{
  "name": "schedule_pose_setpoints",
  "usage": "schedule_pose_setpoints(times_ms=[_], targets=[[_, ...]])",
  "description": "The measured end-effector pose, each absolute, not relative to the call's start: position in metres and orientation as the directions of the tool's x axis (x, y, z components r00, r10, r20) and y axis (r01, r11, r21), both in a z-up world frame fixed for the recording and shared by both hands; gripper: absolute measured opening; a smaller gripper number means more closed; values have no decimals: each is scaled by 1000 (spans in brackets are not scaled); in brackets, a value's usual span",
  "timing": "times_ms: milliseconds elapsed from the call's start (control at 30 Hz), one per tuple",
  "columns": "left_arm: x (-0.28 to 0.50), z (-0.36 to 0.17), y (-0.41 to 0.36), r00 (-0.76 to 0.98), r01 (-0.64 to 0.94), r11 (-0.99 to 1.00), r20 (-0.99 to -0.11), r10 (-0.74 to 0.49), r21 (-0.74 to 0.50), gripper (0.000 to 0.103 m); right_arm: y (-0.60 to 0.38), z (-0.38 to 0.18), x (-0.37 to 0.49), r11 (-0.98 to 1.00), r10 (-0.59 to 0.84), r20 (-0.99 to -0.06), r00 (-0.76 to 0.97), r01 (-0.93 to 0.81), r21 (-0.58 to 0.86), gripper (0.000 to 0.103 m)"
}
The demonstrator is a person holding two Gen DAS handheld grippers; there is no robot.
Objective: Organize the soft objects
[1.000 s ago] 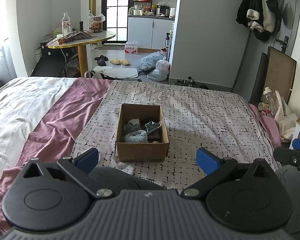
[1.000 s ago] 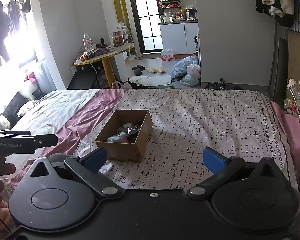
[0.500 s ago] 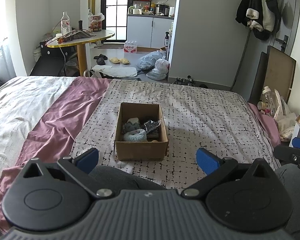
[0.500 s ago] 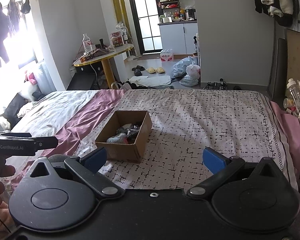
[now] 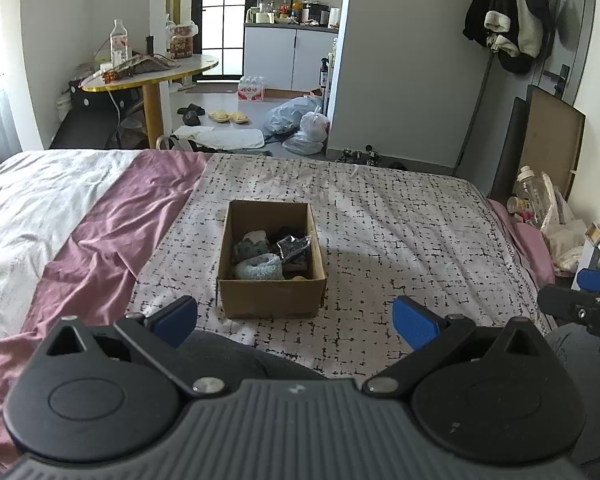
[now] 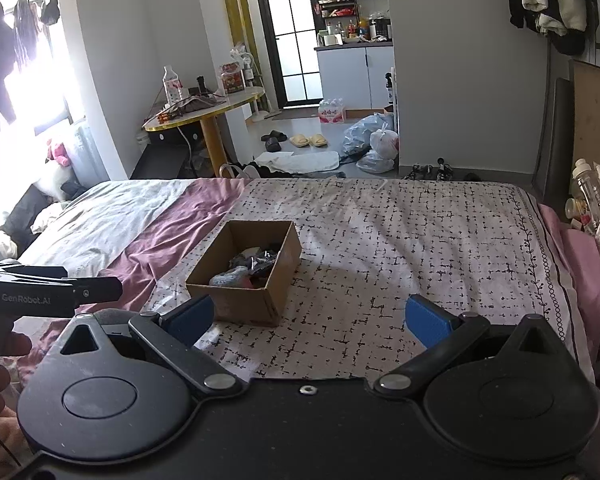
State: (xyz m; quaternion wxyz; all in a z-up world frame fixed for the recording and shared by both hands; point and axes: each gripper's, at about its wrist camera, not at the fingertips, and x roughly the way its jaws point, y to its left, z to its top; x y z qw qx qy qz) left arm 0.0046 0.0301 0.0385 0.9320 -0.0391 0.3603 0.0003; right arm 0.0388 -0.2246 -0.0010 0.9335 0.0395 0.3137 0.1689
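Note:
An open cardboard box [image 5: 271, 298] stands on the patterned bedspread [image 5: 400, 240], holding several soft items, among them a light blue fluffy one [image 5: 259, 267] and dark ones. It also shows in the right wrist view [image 6: 240, 300]. My left gripper [image 5: 295, 317] is open and empty, held just short of the box's near wall. My right gripper [image 6: 308, 319] is open and empty, to the right of the box, above the bedspread [image 6: 420, 248].
A purple sheet [image 5: 100, 240] and a white sheet [image 5: 28, 200] cover the bed's left. A round table [image 5: 152, 76] with a bottle stands beyond the bed. Bags [image 5: 300, 124] and slippers lie on the floor. A bottle and clutter [image 5: 540, 204] sit at the right bedside.
Both grippers have drawn back slightly from the box and stay open. Nothing in the box has moved.

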Motion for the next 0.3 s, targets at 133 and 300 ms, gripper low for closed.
schedule_pose_setpoints(times_ms=[133,300], targets=[[6,36,28,742,-23,998,-670,-26,-65,103,-223,-3,41,939,342,-571,746,-291,183,103],[12,36,28,751,-44,998,-661,0,-49,103,-222,-6,46,938,346,-574,742,-285,196,103]])
